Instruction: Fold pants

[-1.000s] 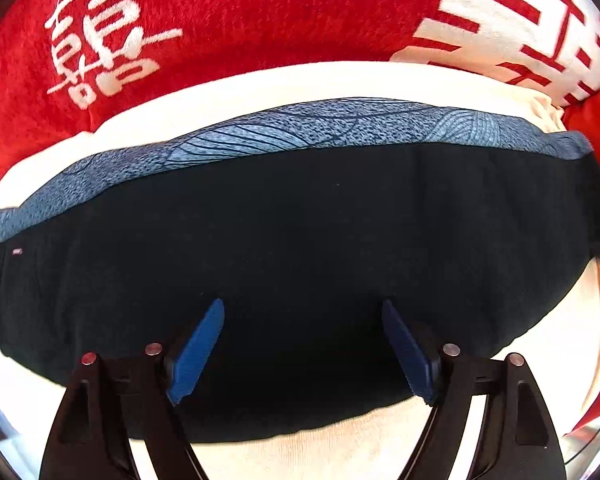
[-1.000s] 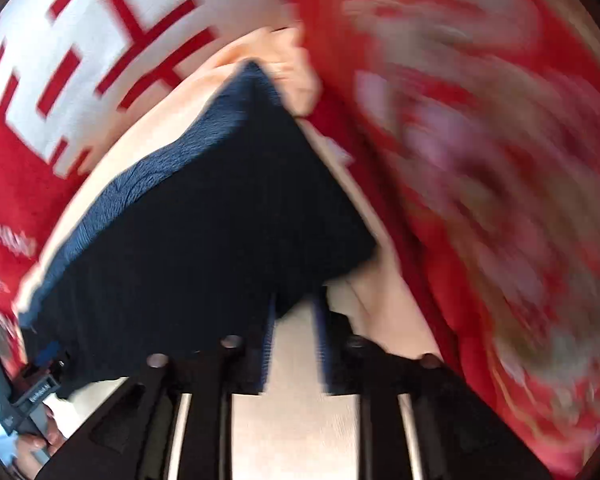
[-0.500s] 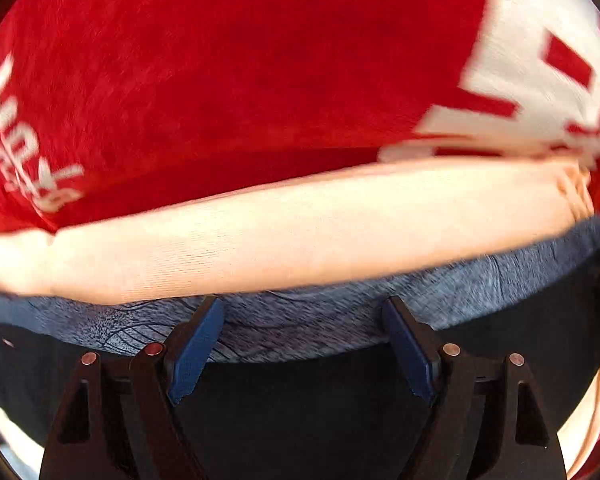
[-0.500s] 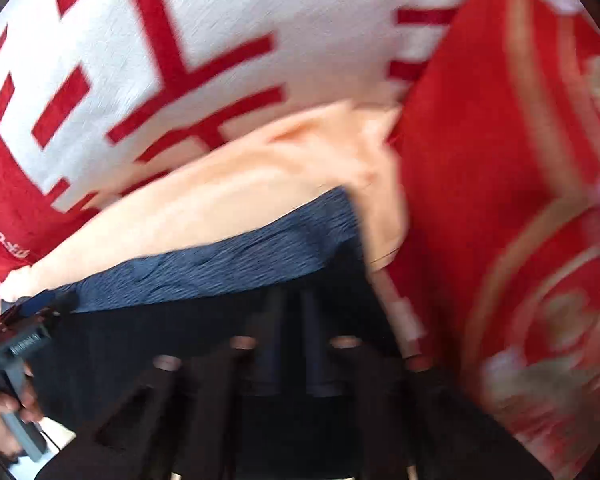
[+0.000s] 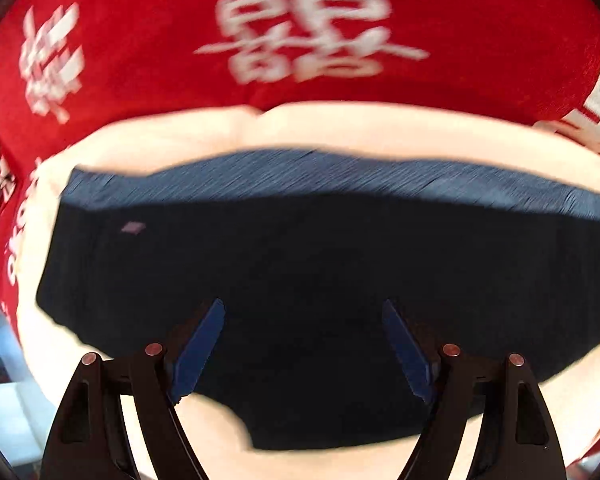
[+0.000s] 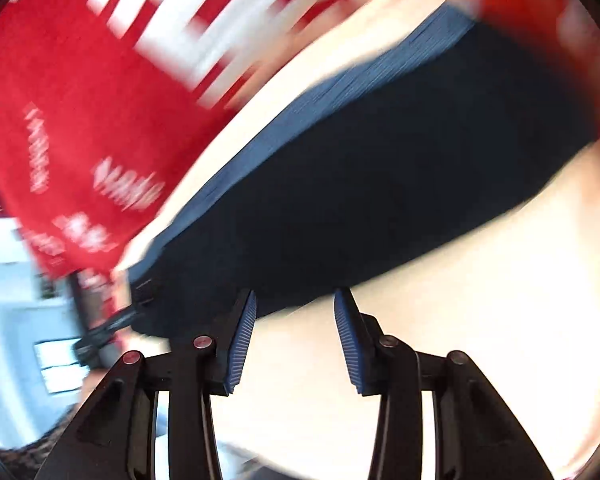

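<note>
The folded black pants (image 5: 300, 272) with a blue-grey waistband (image 5: 340, 176) lie flat on a cream cloth (image 5: 340, 128). My left gripper (image 5: 303, 306) hangs over their near half, open wide, with only the fabric below it between the blue pads. In the right wrist view the pants (image 6: 380, 184) run diagonally from lower left to upper right. My right gripper (image 6: 297, 294) is at their near edge and its jaws are opening. Nothing is between the pads, and the left pad (image 6: 242, 336) lies just beside the dark hem.
A red blanket (image 5: 140, 20) with white characters lies under the cream cloth (image 6: 480, 320) and fills the far side in both views (image 6: 80, 100). At the left of the right wrist view the blanket ends and a pale room floor (image 6: 16, 280) shows. Both frames are motion-blurred.
The left view swung forward over the waistband, then back over the pants. My right gripper was shut over the pants half a second ago; it has opened and drawn back to their near edge.
</note>
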Demonstrator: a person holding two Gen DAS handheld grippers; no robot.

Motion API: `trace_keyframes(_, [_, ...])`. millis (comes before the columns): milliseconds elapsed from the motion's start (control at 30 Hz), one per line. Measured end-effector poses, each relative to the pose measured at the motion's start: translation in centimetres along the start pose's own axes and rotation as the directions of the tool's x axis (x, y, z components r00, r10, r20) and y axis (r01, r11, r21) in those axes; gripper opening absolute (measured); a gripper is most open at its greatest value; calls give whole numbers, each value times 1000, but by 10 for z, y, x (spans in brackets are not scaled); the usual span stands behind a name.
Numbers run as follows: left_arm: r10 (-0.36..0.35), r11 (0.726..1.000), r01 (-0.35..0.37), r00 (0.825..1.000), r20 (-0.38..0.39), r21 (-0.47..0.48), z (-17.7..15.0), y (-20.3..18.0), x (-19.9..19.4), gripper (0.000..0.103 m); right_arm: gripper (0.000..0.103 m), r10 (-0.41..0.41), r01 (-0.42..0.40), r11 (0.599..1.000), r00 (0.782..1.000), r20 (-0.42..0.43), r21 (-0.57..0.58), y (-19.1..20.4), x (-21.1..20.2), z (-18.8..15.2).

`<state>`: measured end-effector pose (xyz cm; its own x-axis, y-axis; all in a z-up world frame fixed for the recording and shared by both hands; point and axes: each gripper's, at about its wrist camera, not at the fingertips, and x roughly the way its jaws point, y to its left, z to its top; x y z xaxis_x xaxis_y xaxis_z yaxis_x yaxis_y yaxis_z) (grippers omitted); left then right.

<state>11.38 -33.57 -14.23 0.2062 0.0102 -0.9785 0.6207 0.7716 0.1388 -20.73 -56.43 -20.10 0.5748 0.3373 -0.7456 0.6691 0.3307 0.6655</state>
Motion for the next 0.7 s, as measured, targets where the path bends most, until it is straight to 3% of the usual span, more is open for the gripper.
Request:
trace_keyframes(67, [11, 1000, -11, 1000, -1, -1, -6, 29, 3, 82, 45, 58, -59, 998, 997, -50, -13, 33, 35, -20])
trace_keyframes(100, [21, 1000, -21, 1000, 1, 0, -25, 50, 6, 82, 45, 77, -79, 997, 994, -79, -21, 47, 61, -28])
trace_keyframes(233, [55, 998, -56, 998, -17, -38, -31, 117, 23, 82, 45, 219, -218, 976, 961, -169, 27, 102, 140, -91])
trace_keyframes(300, [67, 997, -67, 998, 9, -39, -30, 151, 26, 82, 45, 223, -222, 975, 957, -185, 26, 118, 157, -113])
trace_keyframes(433, [126, 992, -127, 992, 31, 26, -20, 202, 60, 83, 45, 243, -235, 970, 953, -179, 68, 129, 198, -125])
trace_keyframes(500, [67, 997, -69, 996, 52, 26, -20, 218, 78, 97, 45, 252, -242, 967, 956, -153, 82, 127, 199, -132])
trace_keyframes(567, [0, 1000, -1, 998, 59, 9, -16, 228, 89, 101, 45, 279, -267, 958, 951, -133, 101, 128, 204, -130])
trace_keyframes(600, [-40, 999, 41, 997, 63, -10, -16, 236, 92, 102, 43, 290, -275, 953, 949, -125, 123, 127, 205, -127])
trace_keyframes(633, [-63, 998, 65, 996, 69, -18, -17, 243, 95, 103, 35, 283, -264, 954, 950, -129, 142, 128, 209, -123])
trace_keyframes(667, [-74, 997, 75, 994, 76, -10, -18, 248, 96, 103, 8, 264, -246, 960, 956, -131, 134, 132, 207, -116])
trace_keyframes(700, [-73, 997, 73, 994, 77, 0, -18, 252, 98, 103, 8, 252, -241, 966, 961, -119, 96, 141, 199, -111])
